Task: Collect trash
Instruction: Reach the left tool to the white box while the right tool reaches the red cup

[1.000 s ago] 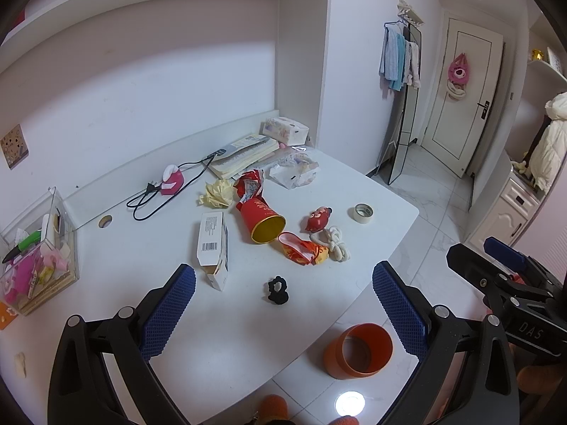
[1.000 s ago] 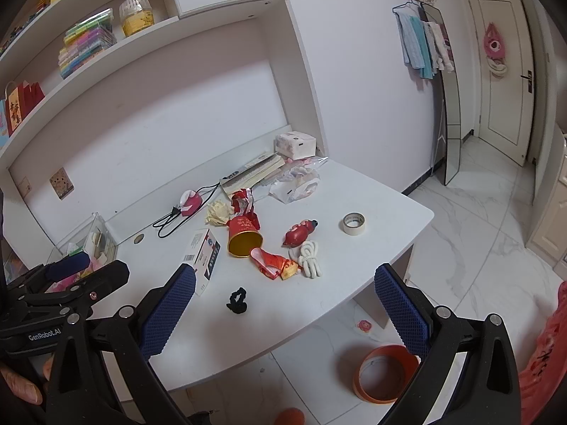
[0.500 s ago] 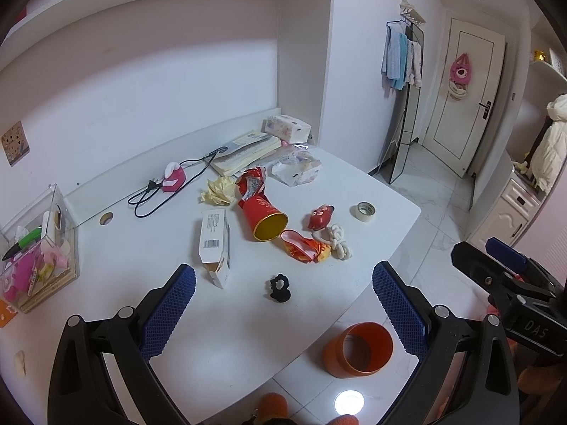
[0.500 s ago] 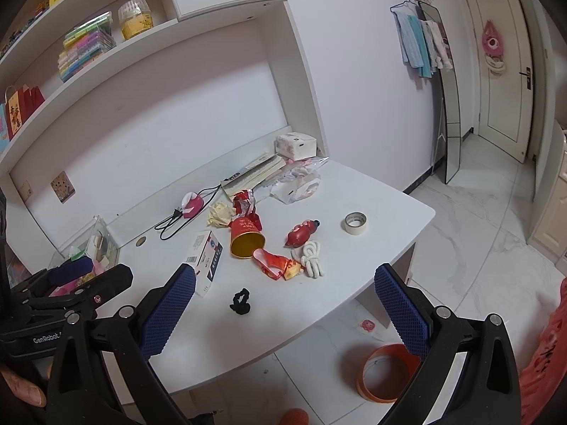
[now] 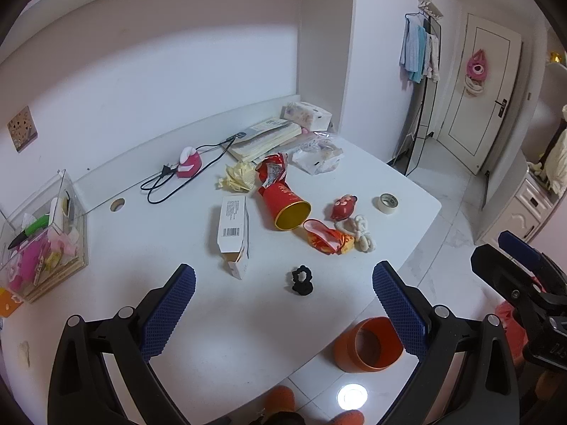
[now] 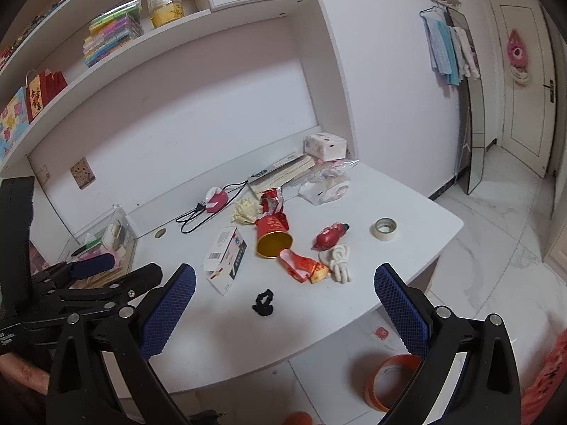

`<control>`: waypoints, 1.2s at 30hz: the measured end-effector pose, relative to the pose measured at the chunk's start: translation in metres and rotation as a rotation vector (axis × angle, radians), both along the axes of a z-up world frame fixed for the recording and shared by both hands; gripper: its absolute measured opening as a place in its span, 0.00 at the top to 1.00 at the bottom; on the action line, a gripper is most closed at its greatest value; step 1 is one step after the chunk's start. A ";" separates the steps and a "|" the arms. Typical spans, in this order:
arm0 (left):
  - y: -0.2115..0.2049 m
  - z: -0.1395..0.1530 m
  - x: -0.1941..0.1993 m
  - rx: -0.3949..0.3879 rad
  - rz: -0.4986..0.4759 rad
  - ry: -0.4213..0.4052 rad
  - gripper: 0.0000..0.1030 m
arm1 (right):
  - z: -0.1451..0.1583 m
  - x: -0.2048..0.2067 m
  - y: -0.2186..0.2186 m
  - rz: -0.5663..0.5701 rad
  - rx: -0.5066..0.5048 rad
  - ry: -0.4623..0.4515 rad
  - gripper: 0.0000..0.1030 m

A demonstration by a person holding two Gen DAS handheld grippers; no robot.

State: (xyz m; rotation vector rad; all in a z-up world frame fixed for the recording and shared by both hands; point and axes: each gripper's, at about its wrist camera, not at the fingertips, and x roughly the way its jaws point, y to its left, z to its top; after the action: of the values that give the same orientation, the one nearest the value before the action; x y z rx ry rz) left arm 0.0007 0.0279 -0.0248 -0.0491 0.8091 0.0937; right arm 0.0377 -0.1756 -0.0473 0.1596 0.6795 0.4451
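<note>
Litter lies on the white desk (image 5: 149,248): a red tube (image 5: 285,205) on its side, a torn red wrapper (image 5: 271,171), a crumpled yellow paper (image 5: 239,180), an empty white carton (image 5: 234,230) and a red-orange wrapper (image 5: 324,239). An orange bin (image 5: 368,345) stands on the floor by the desk's front edge. My left gripper (image 5: 283,313) hangs open above the near desk, nothing between its blue pads. My right gripper (image 6: 281,310) is open too, held back from the desk; the carton (image 6: 226,256), tube (image 6: 273,235) and bin (image 6: 386,380) show ahead of it.
A black hair tie (image 5: 302,280), white cord (image 5: 363,233), red toy (image 5: 343,207) and tape roll (image 5: 388,202) share the desk. Books (image 5: 264,138), a tissue box (image 5: 306,115), a pink charger with cable (image 5: 187,166) sit at the back; a clear organiser (image 5: 39,241) at left.
Both grippers have drifted slightly nearer the desk and a little to the right; the objects shift a touch in view. Nothing was grasped or moved on the desk.
</note>
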 end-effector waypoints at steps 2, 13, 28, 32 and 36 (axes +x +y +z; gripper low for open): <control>0.004 -0.001 0.002 0.010 0.006 0.001 0.04 | -0.003 0.004 0.002 0.007 0.008 0.020 0.04; 0.027 -0.019 0.025 0.041 0.040 0.058 0.04 | -0.016 0.031 0.024 0.011 -0.077 0.070 0.04; 0.066 -0.057 0.078 0.032 0.076 0.128 0.04 | -0.048 0.091 0.084 0.159 -0.102 0.119 0.04; 0.075 -0.073 0.092 0.040 0.085 0.160 0.04 | -0.062 0.109 0.094 0.174 -0.081 0.146 0.05; 0.082 -0.088 0.106 0.040 0.084 0.185 0.04 | -0.074 0.127 0.105 0.189 -0.088 0.166 0.06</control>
State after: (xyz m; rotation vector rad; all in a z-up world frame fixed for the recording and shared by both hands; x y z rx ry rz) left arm 0.1067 0.1101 -0.1131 -0.0371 0.9897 0.1954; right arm 0.1652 -0.0706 -0.1215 0.0488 0.8801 0.5867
